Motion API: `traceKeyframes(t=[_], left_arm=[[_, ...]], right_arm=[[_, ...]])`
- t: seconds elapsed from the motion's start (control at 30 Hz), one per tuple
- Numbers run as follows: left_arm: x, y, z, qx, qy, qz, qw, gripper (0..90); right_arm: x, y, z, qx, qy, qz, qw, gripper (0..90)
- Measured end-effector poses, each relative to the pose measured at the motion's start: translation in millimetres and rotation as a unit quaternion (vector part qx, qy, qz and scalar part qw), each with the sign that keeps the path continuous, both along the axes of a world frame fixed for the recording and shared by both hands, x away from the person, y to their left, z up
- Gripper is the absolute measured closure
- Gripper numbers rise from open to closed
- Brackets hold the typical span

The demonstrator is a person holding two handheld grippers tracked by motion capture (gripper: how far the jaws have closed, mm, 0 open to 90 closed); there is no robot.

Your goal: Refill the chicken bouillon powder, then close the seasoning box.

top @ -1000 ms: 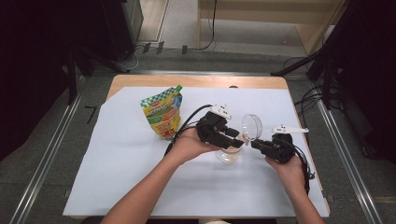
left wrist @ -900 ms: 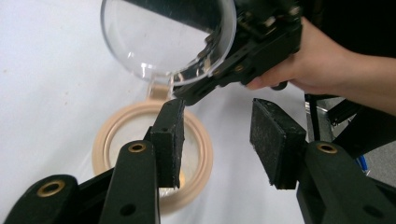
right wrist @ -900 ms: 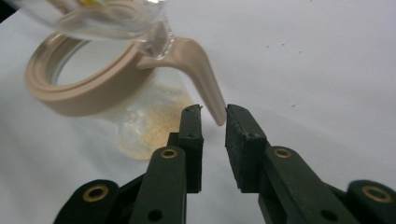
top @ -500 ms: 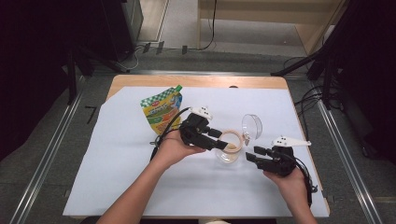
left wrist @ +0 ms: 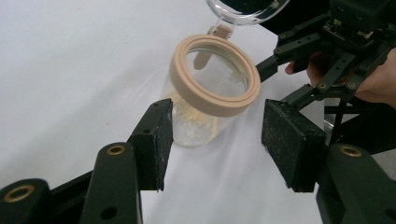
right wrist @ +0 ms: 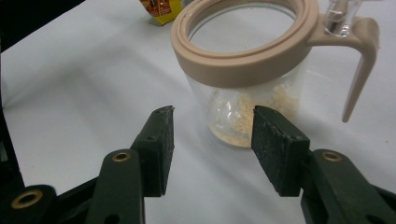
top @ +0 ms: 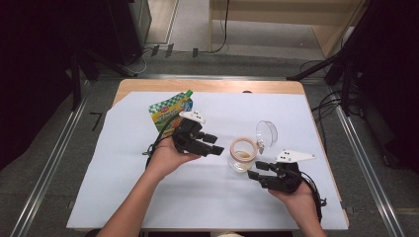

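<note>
Both grippers, left gripper (top: 218, 144) and right gripper (top: 254, 170), drew back from jar (top: 242, 154).

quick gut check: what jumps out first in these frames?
The open glass jar with its beige ring, mid-table on the white sheet, clear lid flipped back and pale crumbs at the bottom. The left gripper and right gripper flank it, jaws open, not touching. Behind the left hand lies a green-yellow pouch.

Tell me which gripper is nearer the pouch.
Left. The left gripper sits just below the pouch; the right gripper lies far beyond the jar.
</note>
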State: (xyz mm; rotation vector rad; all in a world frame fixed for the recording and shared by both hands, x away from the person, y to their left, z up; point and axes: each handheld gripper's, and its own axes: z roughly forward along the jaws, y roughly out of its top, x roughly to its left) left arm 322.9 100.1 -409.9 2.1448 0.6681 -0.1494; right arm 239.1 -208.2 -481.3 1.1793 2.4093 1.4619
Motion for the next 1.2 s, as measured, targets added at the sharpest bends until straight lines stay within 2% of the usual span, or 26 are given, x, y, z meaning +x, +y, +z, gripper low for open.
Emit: traceKeyframes(t=[0.2,0.37,0.5,0.9,0.97,1.2], left_arm=[[2.7,14.5,1.3,-0.007,0.006,0.014,0.9999,45.0],[3.2,23.9,4.9,-0.006,0.004,0.013,0.9999,45.0],[4.6,35.4,8.0,-0.012,0.003,0.023,0.9997,44.9],[7.1,65.2,14.0,0.0,0.01,0.038,0.9992,44.2],[7.3,70.8,14.3,0.0,0.014,0.044,0.9989,43.8],[7.9,90.9,17.7,0.003,0.011,0.063,0.9979,43.5]], right_arm=[[-0.8,6.3,-0.1,-0.009,-0.002,0.019,0.9998,50.2],[-2.2,13.9,-1.4,-0.017,-0.002,0.035,0.9993,49.4],[-2.8,16.8,-2.4,-0.021,-0.001,0.039,0.999,49.1],[-4.2,22.0,-3.6,-0.025,-0.001,0.049,0.9985,48.5],[-4.2,23.0,-4.0,-0.027,0.001,0.051,0.9983,48.3],[-4.3,24.0,-4.5,-0.03,-0.002,0.053,0.9982,48.1]])
